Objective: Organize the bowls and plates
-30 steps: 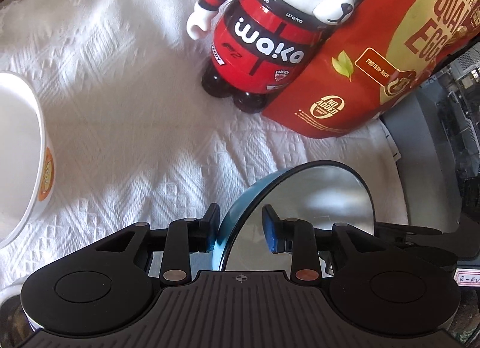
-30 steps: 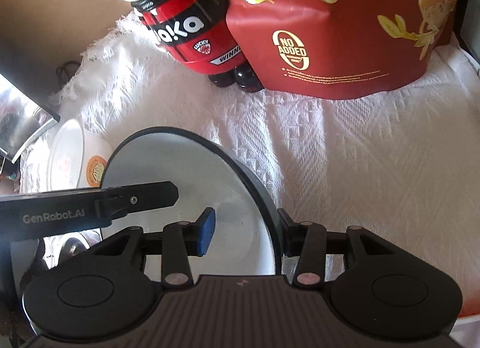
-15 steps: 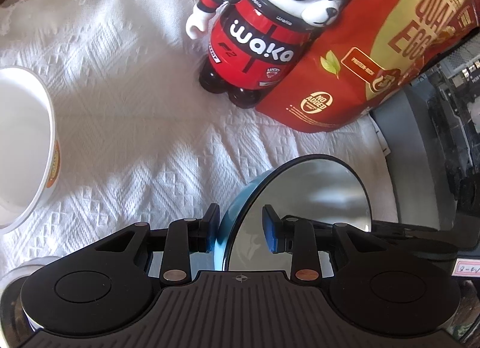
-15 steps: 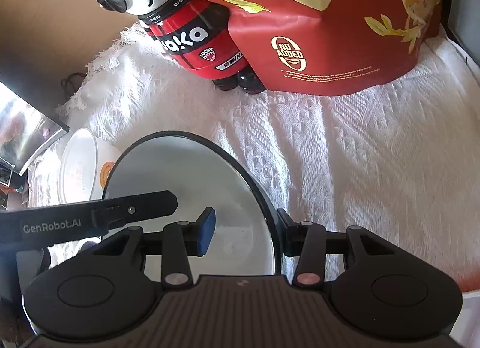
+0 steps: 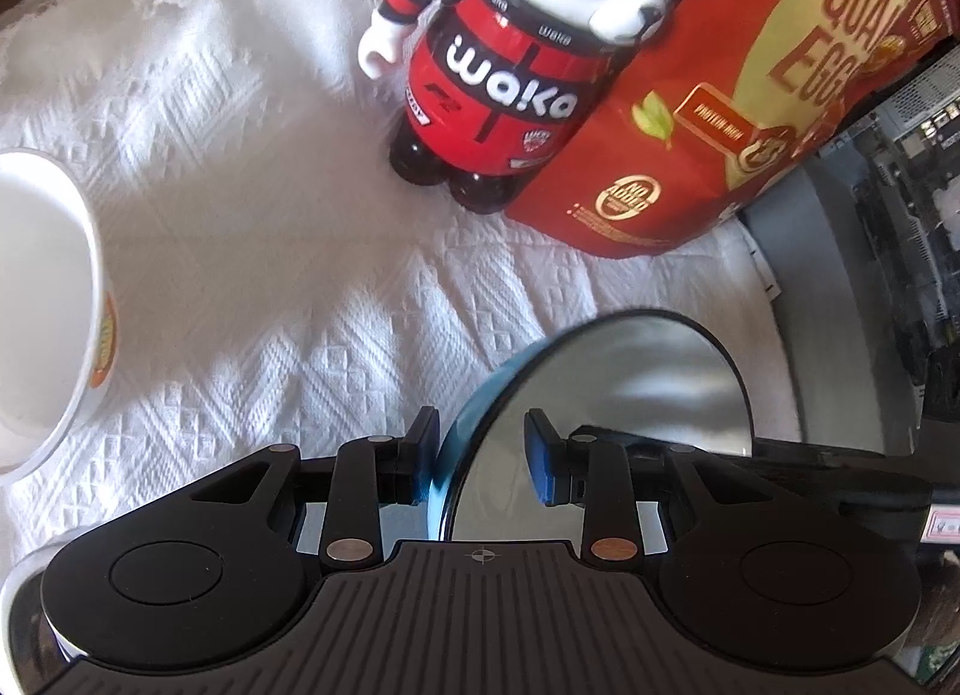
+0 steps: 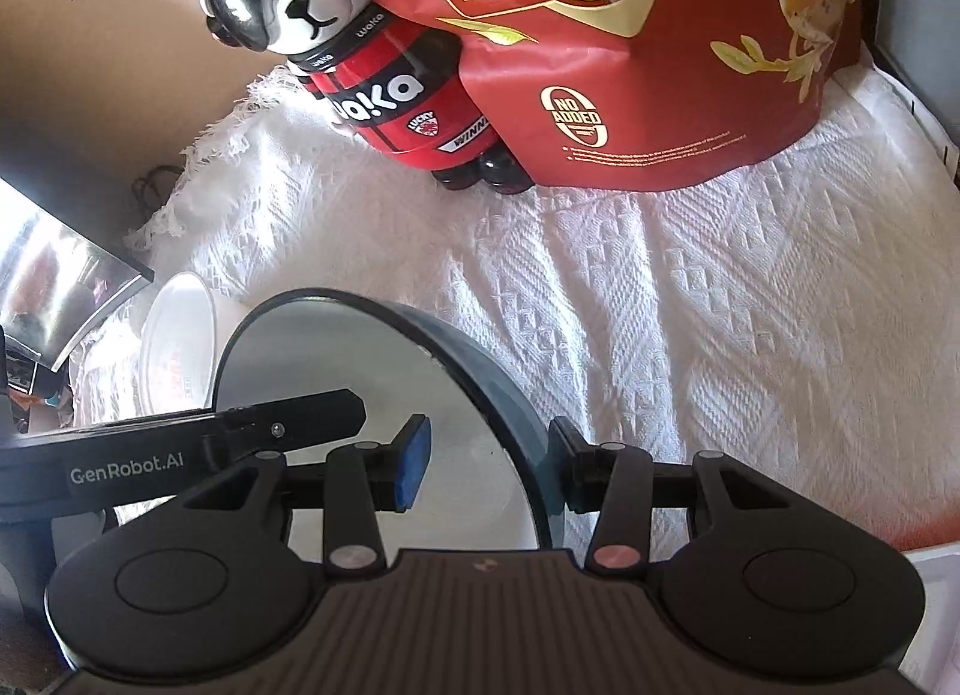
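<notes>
A blue bowl with a white inside (image 5: 630, 389) is held between both grippers above the white tablecloth. My left gripper (image 5: 480, 458) is shut on its left rim, one pad outside and one inside. My right gripper (image 6: 486, 464) is shut on the opposite rim of the same bowl (image 6: 360, 371). The other gripper's black body (image 6: 180, 449) crosses the bowl in the right wrist view. A white bowl with an orange label (image 5: 42, 299) stands at the left; it also shows in the right wrist view (image 6: 177, 353).
A red and black "waka" bear figure (image 5: 510, 65) and a red egg snack bag (image 5: 750, 95) stand at the back of the white tablecloth (image 5: 270, 275). Grey equipment (image 5: 870, 275) borders the right side. A dark panel (image 6: 60, 275) lies at the left.
Both grippers keep their hold on the blue bowl. The views shifted: the figure, the bag and the white bowl slid in the frames as the bowl was carried.
</notes>
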The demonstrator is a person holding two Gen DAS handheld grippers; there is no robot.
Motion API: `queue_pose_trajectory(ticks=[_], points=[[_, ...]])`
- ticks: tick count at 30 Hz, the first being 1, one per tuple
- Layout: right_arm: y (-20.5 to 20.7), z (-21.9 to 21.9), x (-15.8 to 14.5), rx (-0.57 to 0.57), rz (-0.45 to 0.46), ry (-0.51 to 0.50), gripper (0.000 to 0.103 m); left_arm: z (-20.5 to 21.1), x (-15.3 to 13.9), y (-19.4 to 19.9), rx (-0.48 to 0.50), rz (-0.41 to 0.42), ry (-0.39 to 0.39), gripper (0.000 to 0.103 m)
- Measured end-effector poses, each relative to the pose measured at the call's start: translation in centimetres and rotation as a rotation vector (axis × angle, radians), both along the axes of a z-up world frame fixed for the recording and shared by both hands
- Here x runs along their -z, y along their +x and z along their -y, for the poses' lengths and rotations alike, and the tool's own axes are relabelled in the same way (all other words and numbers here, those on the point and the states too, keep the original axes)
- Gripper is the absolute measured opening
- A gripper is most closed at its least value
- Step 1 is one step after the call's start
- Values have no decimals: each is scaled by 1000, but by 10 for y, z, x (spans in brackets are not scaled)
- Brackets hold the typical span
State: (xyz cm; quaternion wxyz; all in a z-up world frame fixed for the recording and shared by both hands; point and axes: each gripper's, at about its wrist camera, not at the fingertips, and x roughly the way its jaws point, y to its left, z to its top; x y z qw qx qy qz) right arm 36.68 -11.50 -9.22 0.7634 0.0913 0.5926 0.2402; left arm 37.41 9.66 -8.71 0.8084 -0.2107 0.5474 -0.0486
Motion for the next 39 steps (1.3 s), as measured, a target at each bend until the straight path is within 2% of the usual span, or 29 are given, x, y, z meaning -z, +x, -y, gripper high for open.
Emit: queue_pose_trajectory(ticks=[7,10,14,20,26,32,36,39], points=[[22,1,40,57,-68,-13,44,-3,50,14,-19,-94,-33,32],[24,-2,52,54,-76,-20,44,-3,56,13,-19,-93,-46,32],[22,-2,53,25,-46,-24,44,-3,57,8,-11,-91,-66,30],[14,6,57,9,-89,-16,44,5,70,3,-3,-144,-81,28],[9,-2,54,-7,-59,-52,44,8,64,3,-11,-132,-50,31],[6,-2,44,-4,-27,-30,44,3,53,2,-15,-108,-45,31],[4,-3,33,2,-8,-16,44,-1,32,-4,-23,-78,-58,30],[1,0,19,17,6,11,44,1,7,-13,-14,-54,-32,31]])
